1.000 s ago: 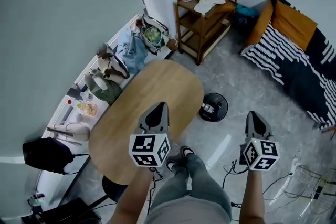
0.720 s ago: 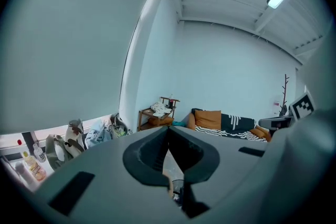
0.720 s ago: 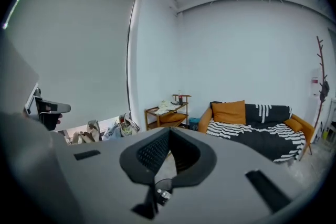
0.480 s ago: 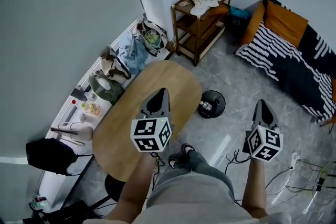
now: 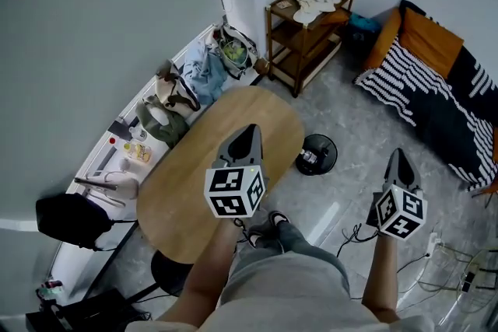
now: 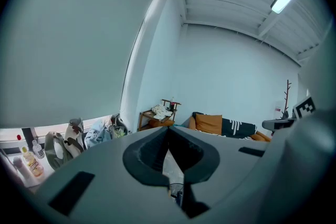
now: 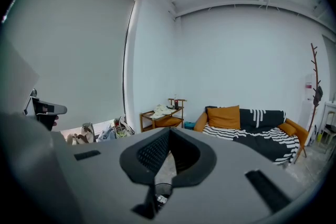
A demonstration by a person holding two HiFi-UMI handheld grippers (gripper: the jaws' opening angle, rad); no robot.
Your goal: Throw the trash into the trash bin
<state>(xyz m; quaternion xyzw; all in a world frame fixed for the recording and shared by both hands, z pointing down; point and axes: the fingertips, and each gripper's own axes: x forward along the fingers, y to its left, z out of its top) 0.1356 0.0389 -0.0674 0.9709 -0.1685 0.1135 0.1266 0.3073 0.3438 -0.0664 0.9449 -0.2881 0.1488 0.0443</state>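
Note:
The black round trash bin [image 5: 315, 155] stands on the grey floor just right of the oval wooden table [image 5: 194, 190], with a few small items inside it. My left gripper [image 5: 250, 130] hovers over the table's right part, shut and empty; in the left gripper view its jaws [image 6: 168, 128] meet at the tips. My right gripper [image 5: 398, 154] hangs over the floor to the right of the bin, also shut with nothing in it [image 7: 169, 130]. Part of the bin [image 7: 163, 190] shows low between its jaws. No loose trash shows on the table.
A wooden shelf unit [image 5: 305, 27] with cloth and a bottle stands at the back wall. A sofa with an orange cushion and striped blanket [image 5: 436, 82] is at the right. Bags and bottles line the windowsill [image 5: 167, 109]. Cables [image 5: 459, 268] lie on the floor near my legs.
Both grippers have risen. The right one has also drifted right, away from the bin, and the head view has shifted a little.

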